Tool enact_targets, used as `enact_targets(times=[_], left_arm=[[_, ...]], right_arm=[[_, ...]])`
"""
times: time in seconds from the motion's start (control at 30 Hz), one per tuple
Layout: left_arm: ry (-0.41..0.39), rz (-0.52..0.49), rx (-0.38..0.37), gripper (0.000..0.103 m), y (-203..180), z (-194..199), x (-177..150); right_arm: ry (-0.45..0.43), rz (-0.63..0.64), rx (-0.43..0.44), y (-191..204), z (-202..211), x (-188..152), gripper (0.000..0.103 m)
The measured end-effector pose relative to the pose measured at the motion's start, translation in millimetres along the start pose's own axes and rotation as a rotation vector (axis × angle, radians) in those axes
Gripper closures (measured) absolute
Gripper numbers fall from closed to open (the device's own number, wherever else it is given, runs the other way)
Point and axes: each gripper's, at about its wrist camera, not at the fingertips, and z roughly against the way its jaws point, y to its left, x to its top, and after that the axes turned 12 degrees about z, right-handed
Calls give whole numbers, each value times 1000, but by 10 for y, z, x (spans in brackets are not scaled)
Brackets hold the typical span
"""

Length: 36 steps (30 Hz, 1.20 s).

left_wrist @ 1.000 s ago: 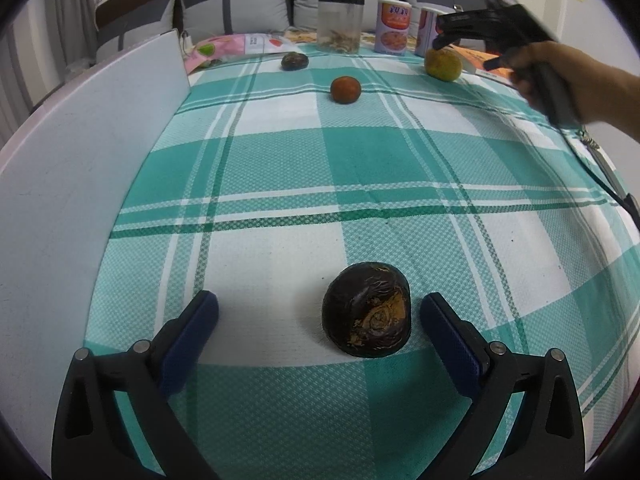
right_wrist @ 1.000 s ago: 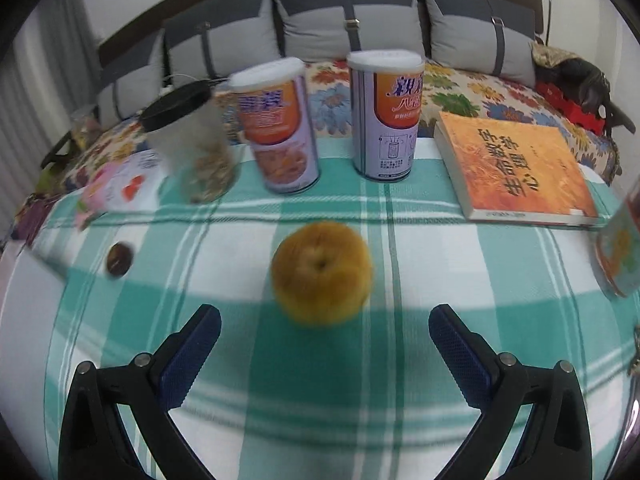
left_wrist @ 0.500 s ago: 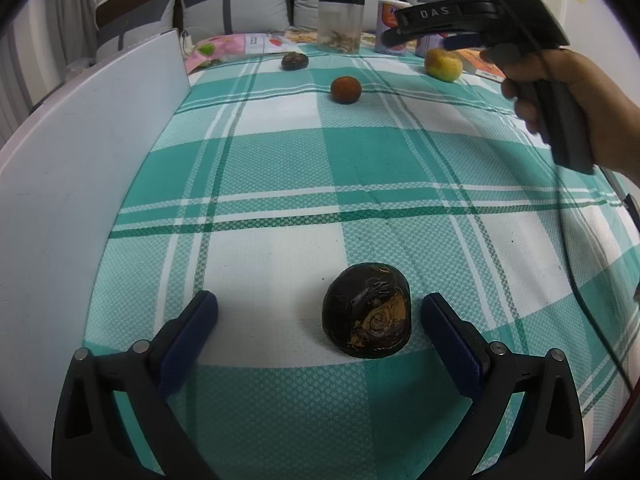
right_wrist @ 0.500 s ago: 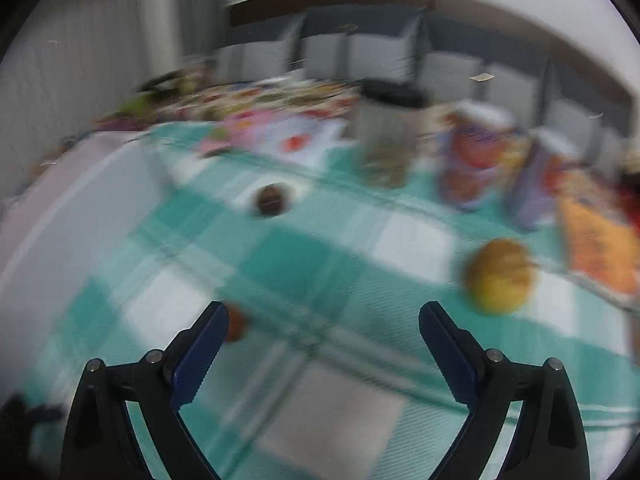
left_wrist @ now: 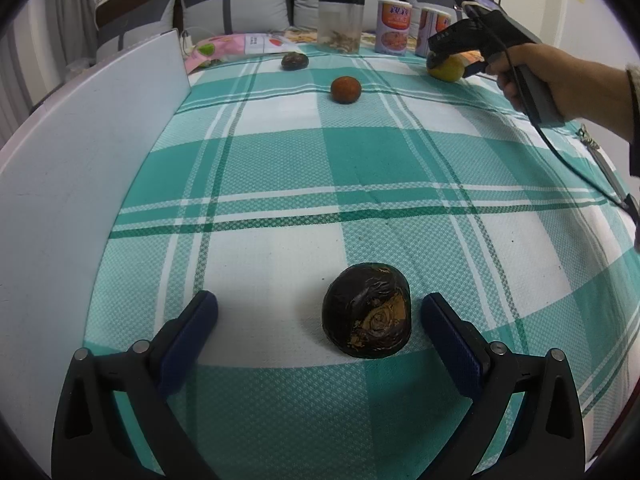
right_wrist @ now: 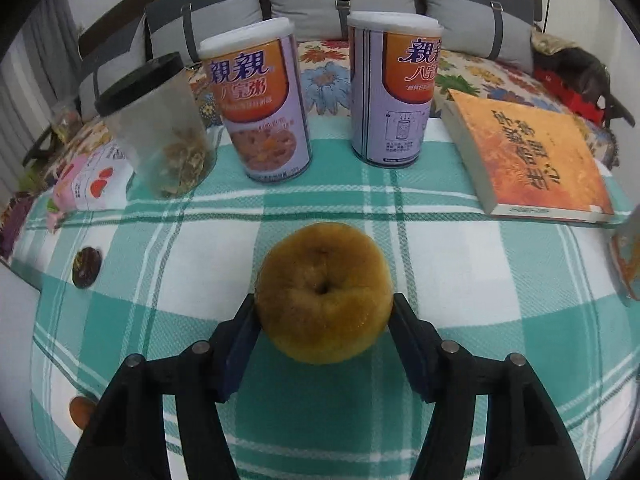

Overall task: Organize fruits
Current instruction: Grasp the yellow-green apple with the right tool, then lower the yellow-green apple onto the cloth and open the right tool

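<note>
On green-checked cloth (left_wrist: pixel 280 160): four fruits (left_wrist: pixel 345 89), two cans (right_wrist: pixel 394 92).

Beyond my right fingertips: two cans (right_wrist: pixel 264 104) and a jar (right_wrist: pixel 160 128) stand close, a book (right_wrist: pixel 528 156) to their right.
Between my left fingers (left_wrist: pixel 192 328): dark fruit (left_wrist: pixel 367 310) near the right pad, bare cloth (left_wrist: pixel 280 160) ahead.
Left of my left fingers: a white board (left_wrist: pixel 80 152) walls it off.
</note>
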Motion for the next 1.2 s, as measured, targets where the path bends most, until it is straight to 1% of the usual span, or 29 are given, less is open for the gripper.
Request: enact_targets(times=[0.03,0.13,0.2,0.23,0.27,0.3,0.37,0.43,0.5,0.6,0.63,0.67,0.7,0.73,0.8,0.87,0.93,1.07,1.1,1.17,1.2], left_arm=[[0,0,1,1,0,-1,0],[1,5,-10,2,11,2,3],[1,24,-54,1,64,25,12],[1,35,-88,1,103,46,14],[2,47,-124,1,146,72,10],[3,54,-145,1,174,92,-1],[3,47,-143,1,164,109,-21],[4,18,-98,1,87,102,-49],[9,-40,-16,0,-48,59,-74],[5,-30,-16,0,-29,57,-67],[6,-30,-18,0,-26,55,-67],[5,-31,-17,0,-21,56,-71],[4,-32,-16,0,-22,56,-72],[5,-32,-17,0,-16,49,-66],[5,-32,-17,0,-18,50,-67],[6,-32,-18,0,-17,49,-68],[5,-32,-17,0,-18,49,-69],[5,-32,-18,0,-19,49,-71],[5,-32,-18,0,-18,51,-70],[6,-31,-19,0,-20,48,-67],[5,-31,-19,0,-22,45,-68]], right_arm=[[-2,-1,21,-20,30,-60,40],[-12,-29,145,-42,230,-332,40],[-17,-23,228,-24,515,-648,40],[-14,-10,253,15,629,-777,40],[-6,12,281,68,785,-977,40],[-1,28,302,121,900,-1136,40],[11,64,335,257,1170,-1521,40],[14,79,343,367,1390,-1856,40],[1,94,321,514,1583,-2202,40],[-15,92,255,685,1651,-2610,40],[-13,86,236,722,1634,-2702,39],[-32,80,216,766,1625,-2787,38],[-64,71,192,795,1647,-2846,37],[-69,66,171,826,1660,-2895,27],[-56,70,154,864,1671,-2915,11],[-70,80,132,876,1743,-2940,10],[-70,56,104,850,1795,-2995,10],[-34,18,71,813,1780,-3143,10],[-31,28,60,828,1767,-3188,9],[-48,99,7,921,1768,-3266,8],[-46,127,-14,968,1754,-3284,4]])
